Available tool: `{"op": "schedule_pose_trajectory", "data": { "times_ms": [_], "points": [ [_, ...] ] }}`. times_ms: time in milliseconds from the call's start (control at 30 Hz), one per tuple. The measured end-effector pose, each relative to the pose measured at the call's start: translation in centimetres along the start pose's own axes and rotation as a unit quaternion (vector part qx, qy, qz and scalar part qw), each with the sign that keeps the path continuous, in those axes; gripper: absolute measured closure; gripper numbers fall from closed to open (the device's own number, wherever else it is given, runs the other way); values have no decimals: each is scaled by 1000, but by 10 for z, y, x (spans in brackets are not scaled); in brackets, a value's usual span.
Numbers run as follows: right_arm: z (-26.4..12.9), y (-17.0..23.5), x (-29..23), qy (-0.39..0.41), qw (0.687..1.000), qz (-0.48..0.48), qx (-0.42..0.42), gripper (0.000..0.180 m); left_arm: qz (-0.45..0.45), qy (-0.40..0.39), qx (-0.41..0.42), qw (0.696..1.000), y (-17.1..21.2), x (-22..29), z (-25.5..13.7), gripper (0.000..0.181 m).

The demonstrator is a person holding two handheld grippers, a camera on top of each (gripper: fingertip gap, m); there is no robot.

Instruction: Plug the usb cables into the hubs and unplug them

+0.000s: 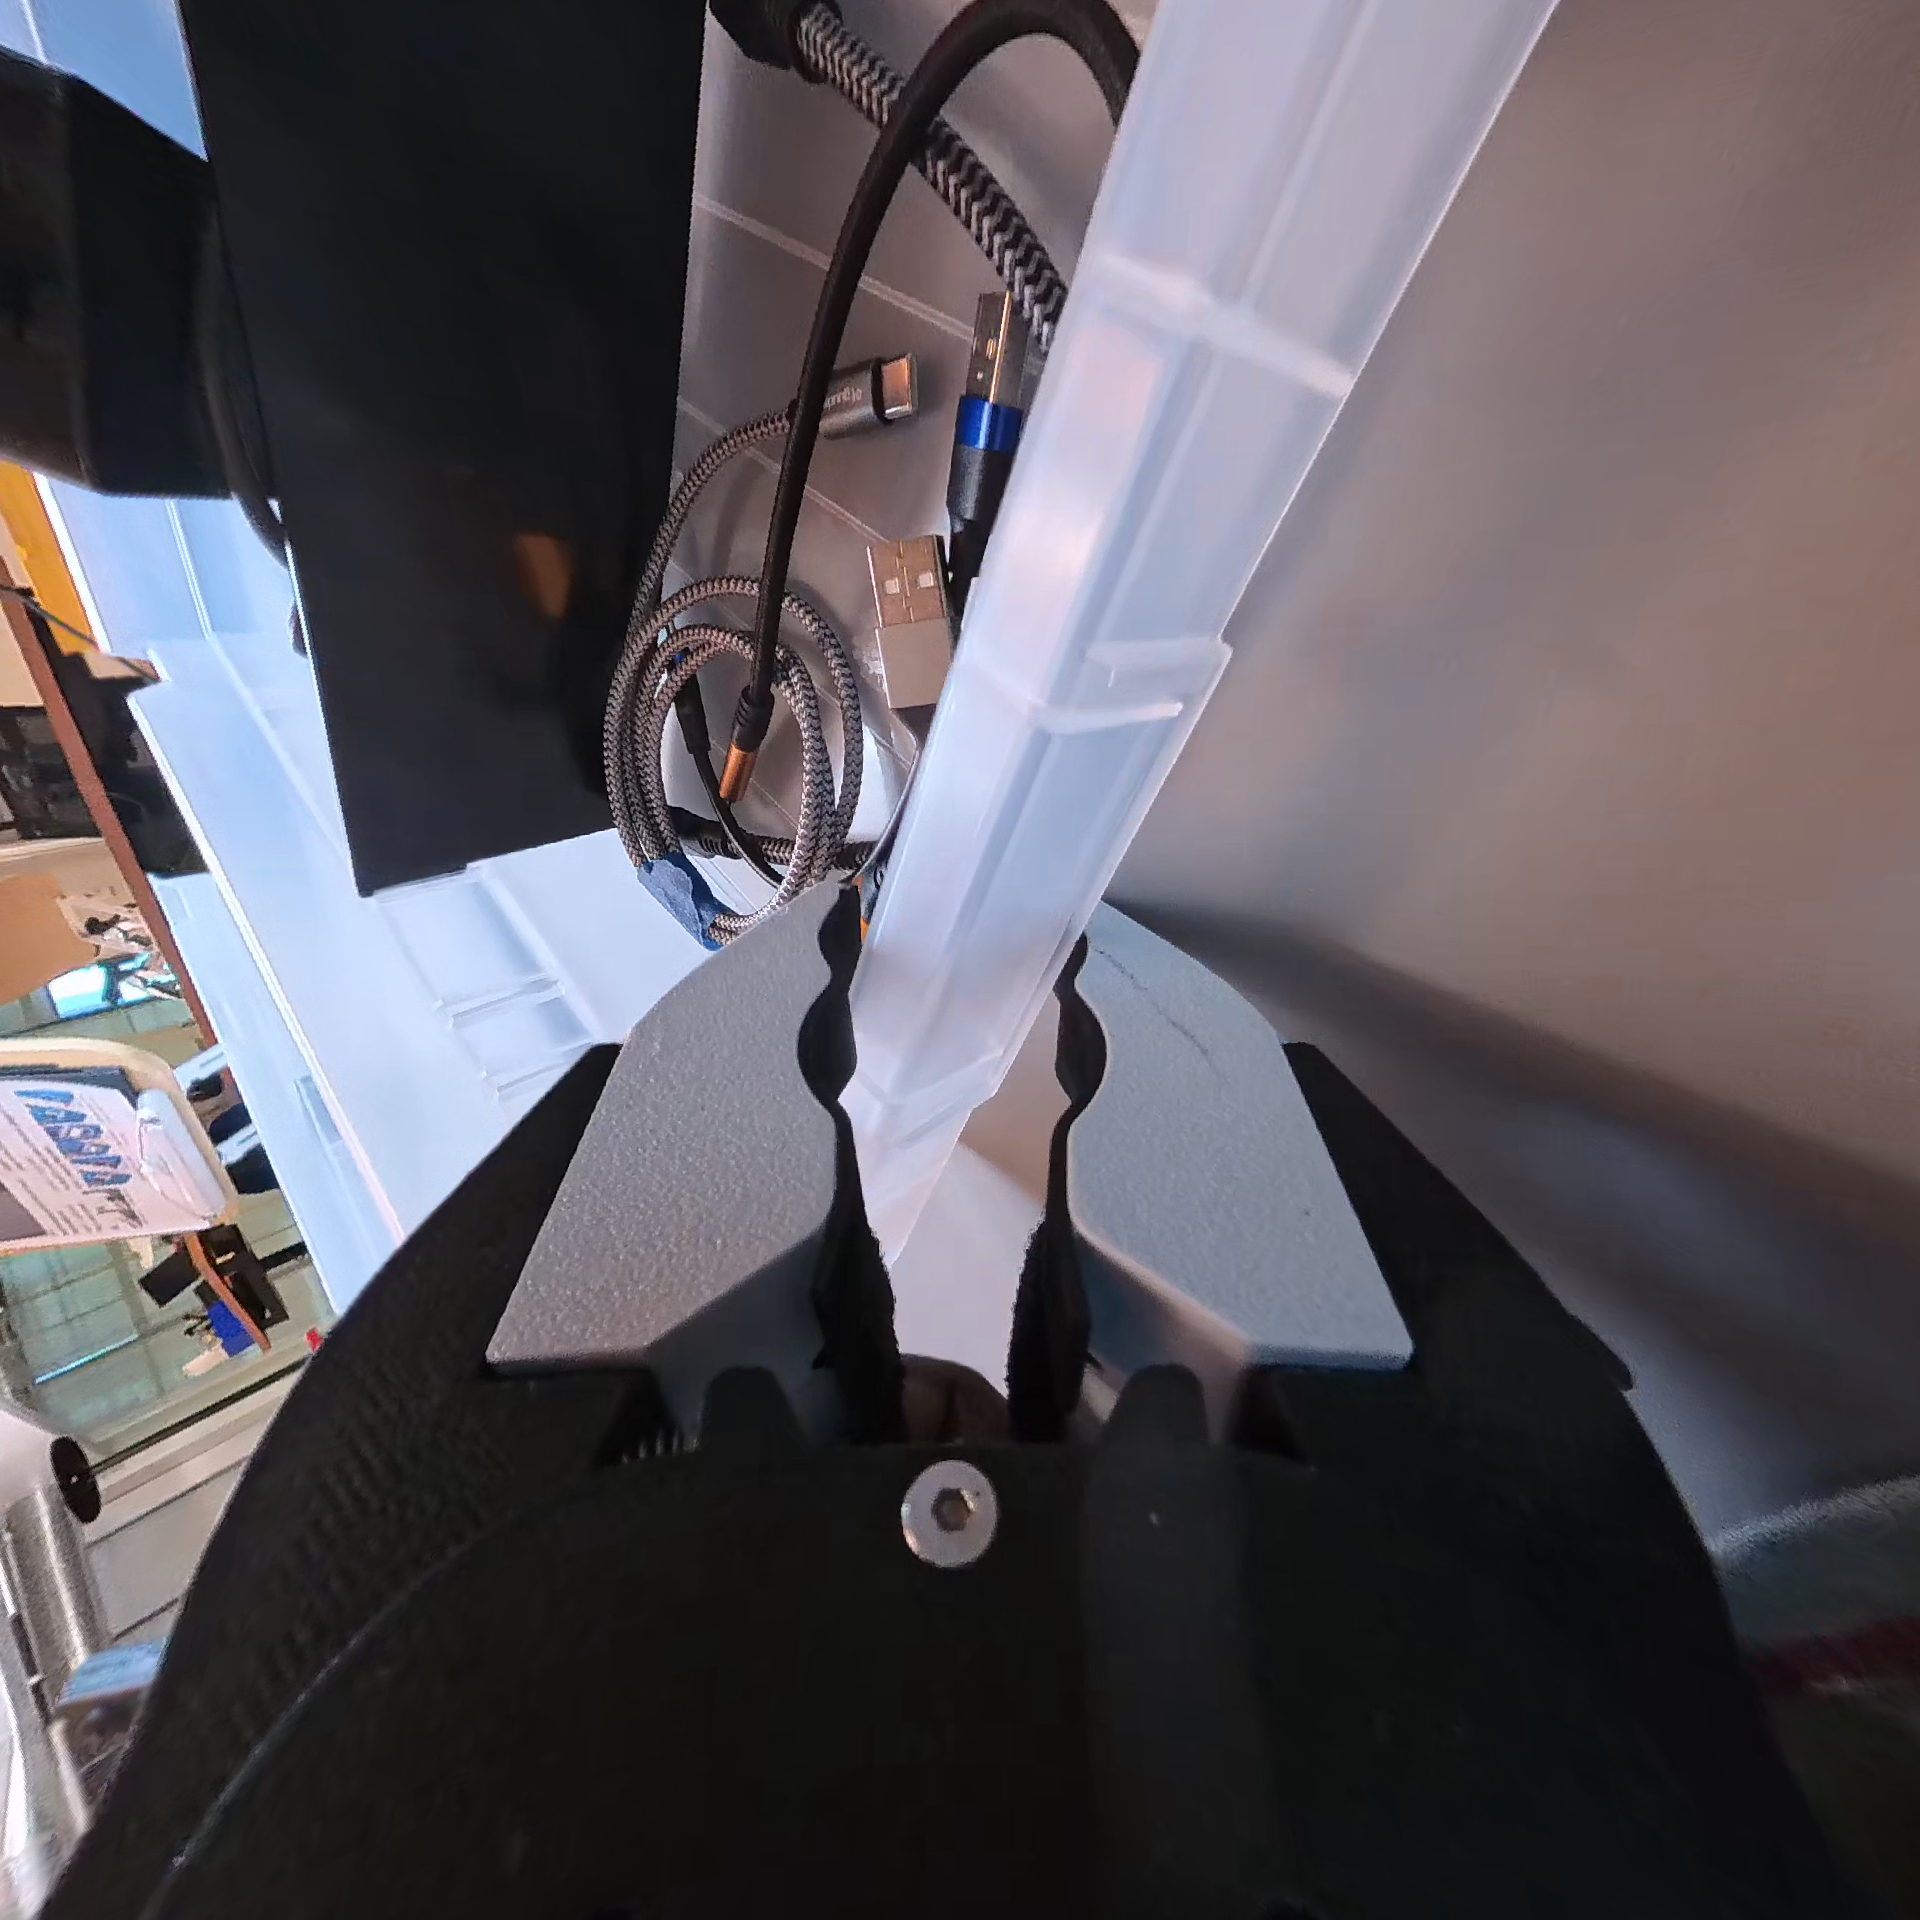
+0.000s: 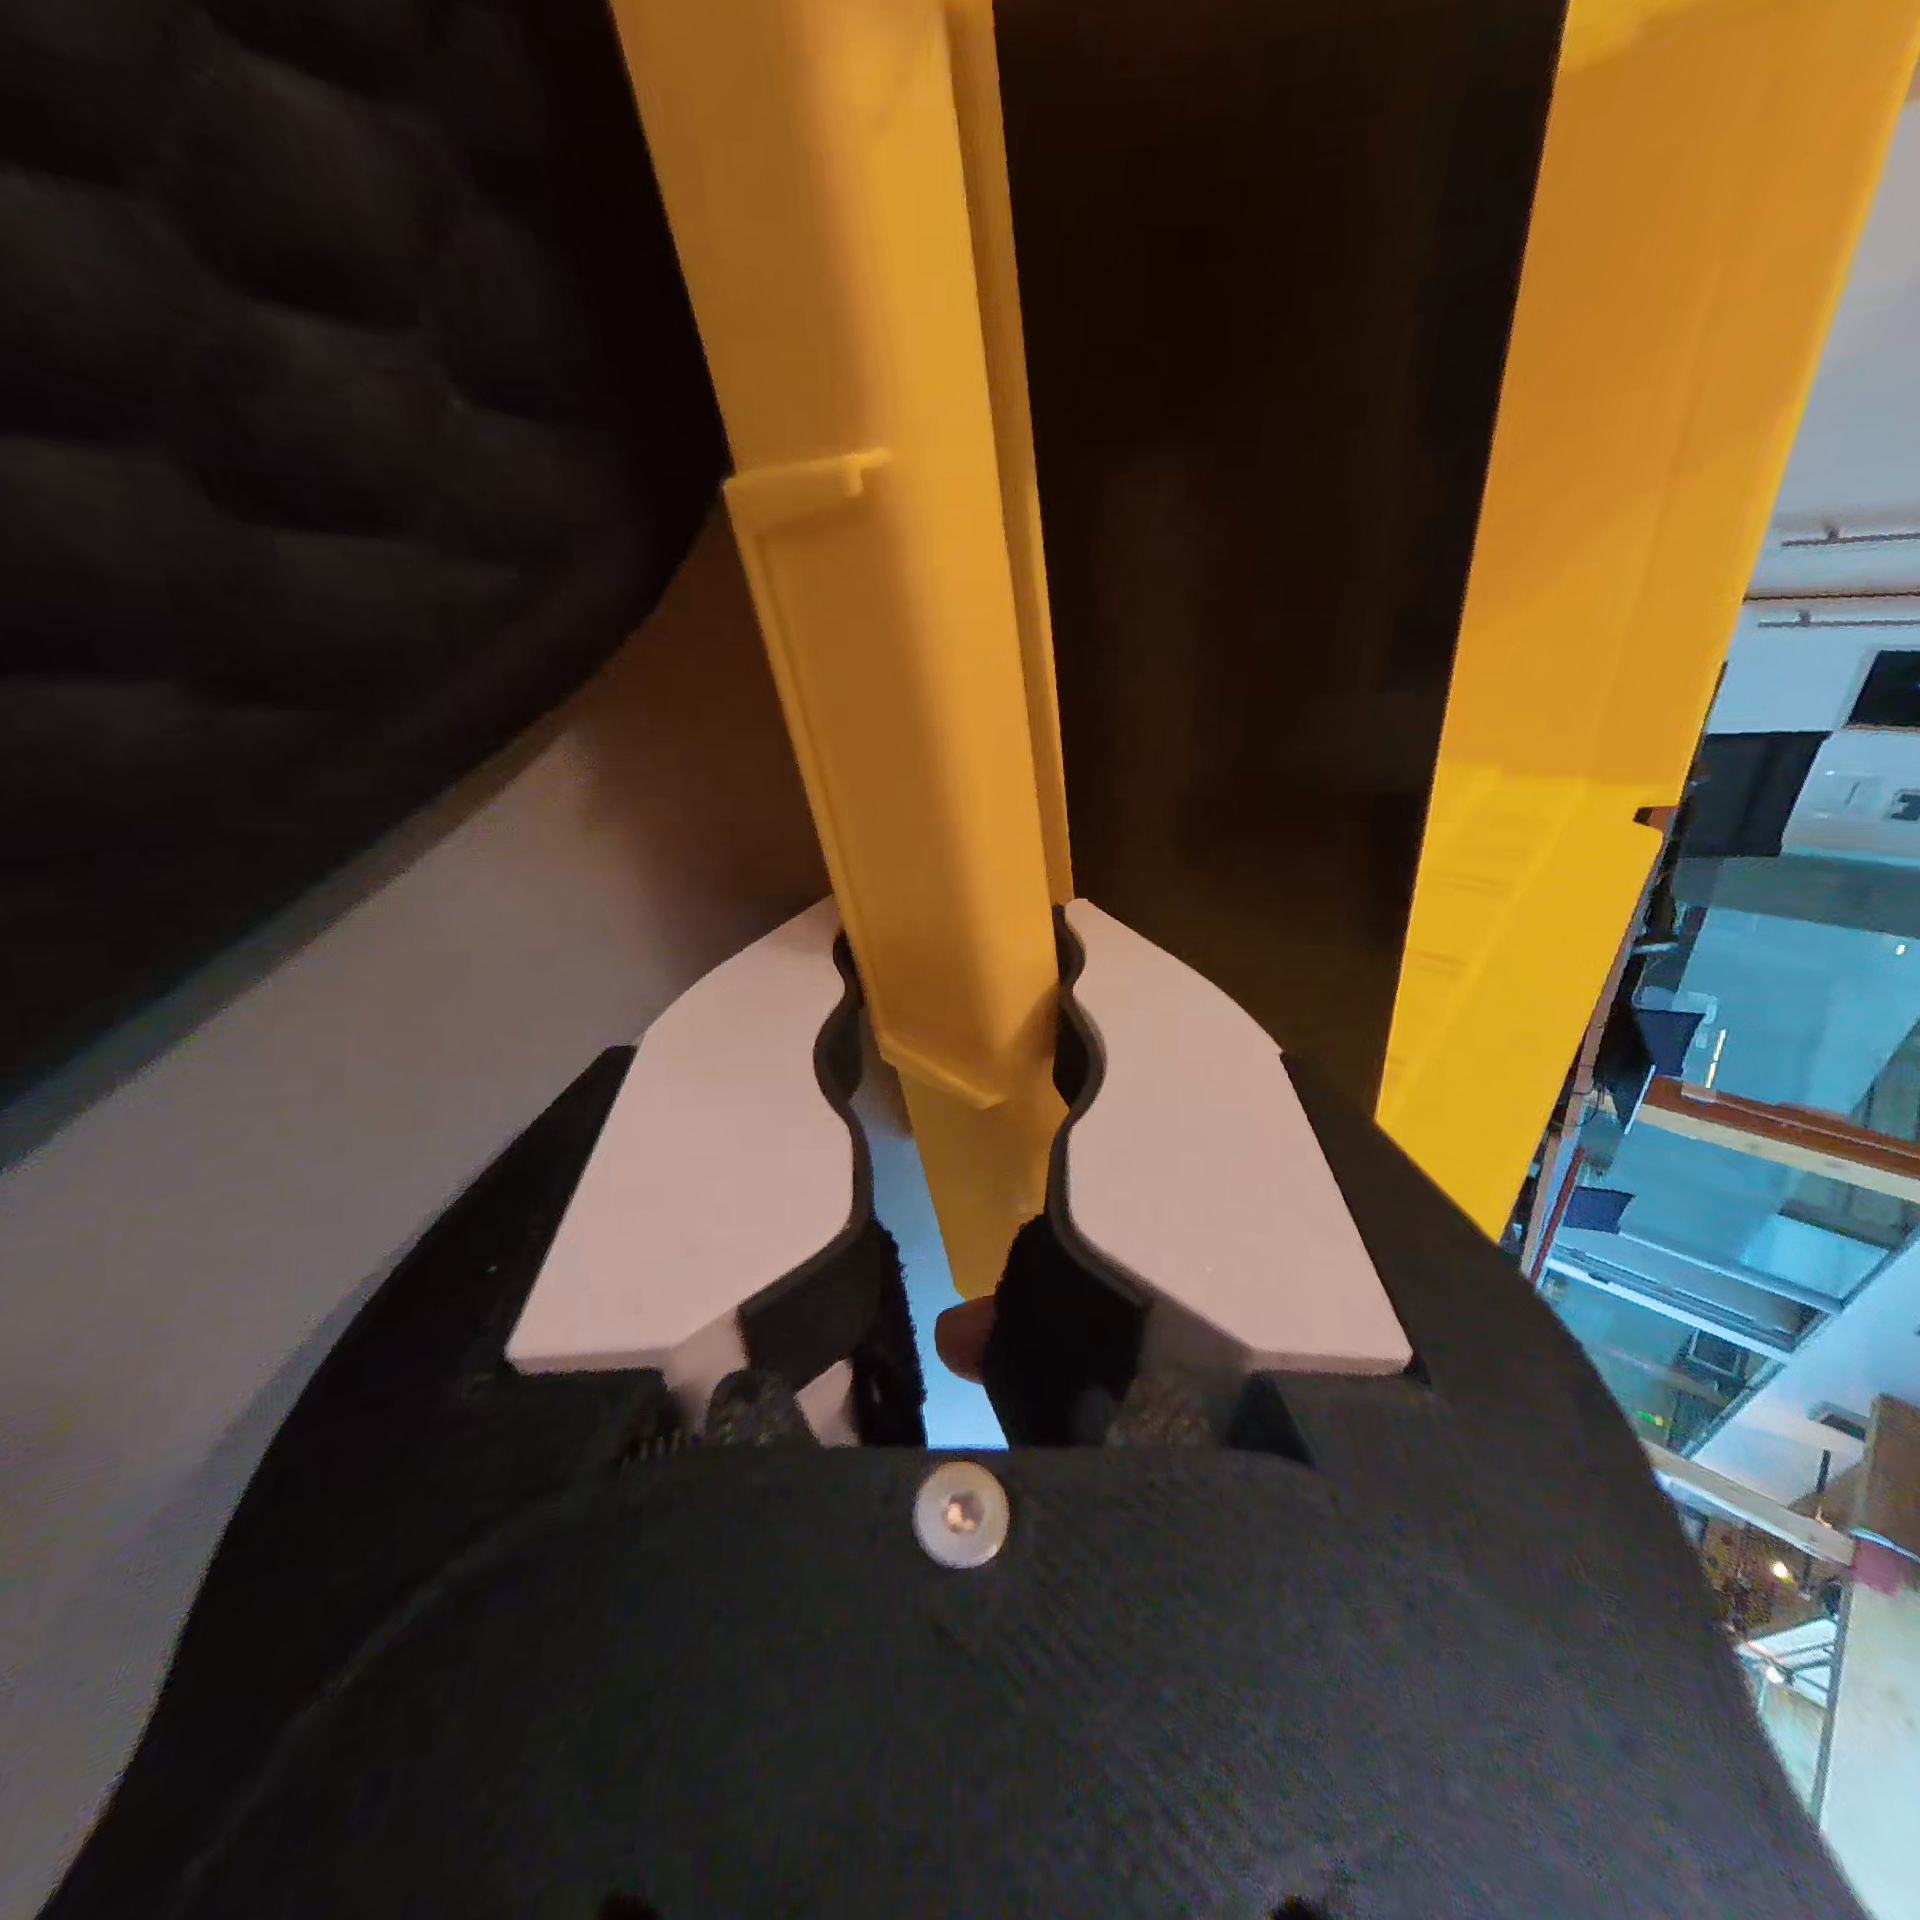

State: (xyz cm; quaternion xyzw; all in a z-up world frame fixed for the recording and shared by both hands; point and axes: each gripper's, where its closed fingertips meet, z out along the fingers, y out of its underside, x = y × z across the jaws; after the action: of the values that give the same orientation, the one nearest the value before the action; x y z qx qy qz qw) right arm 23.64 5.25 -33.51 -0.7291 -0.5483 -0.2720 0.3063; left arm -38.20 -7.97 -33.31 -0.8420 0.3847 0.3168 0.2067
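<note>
The left tongs clench the rim of a clear bin; the right tongs clench a yellow bin wall. USB cables lie coiled at centre frame inside the clear one. Tilted this steeply, they could spill out.

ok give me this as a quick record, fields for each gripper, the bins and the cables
left gripper: shut on clear bin wall
right gripper: shut on yellow bin wall
cables: loose in the clear bin, unplugged, several plugs showing
black box: inside the clear bin, beside the cables
hubs: none clearly seen
</note>
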Motion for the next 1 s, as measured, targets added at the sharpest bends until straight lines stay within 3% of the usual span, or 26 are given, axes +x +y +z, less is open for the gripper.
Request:
{"op": "schedule_pose_trajectory", "data": {
  "times_ms": [533,800,900,1000],
  "points": [
    [-18,84,-2,10,996,65,-64,146,-6,75,-150,986,54,23,-31,146],
    [-24,86,-3,24,997,60,-45,141,-16,79,-153,985,52,27,-32,143],
    [-31,79,-8,-3,997,80,-18,129,-48,105,-80,990,37,28,-46,91],
    [-44,70,-12,-35,993,109,16,125,-86,147,41,984,17,27,-73,84]
  ]
}}
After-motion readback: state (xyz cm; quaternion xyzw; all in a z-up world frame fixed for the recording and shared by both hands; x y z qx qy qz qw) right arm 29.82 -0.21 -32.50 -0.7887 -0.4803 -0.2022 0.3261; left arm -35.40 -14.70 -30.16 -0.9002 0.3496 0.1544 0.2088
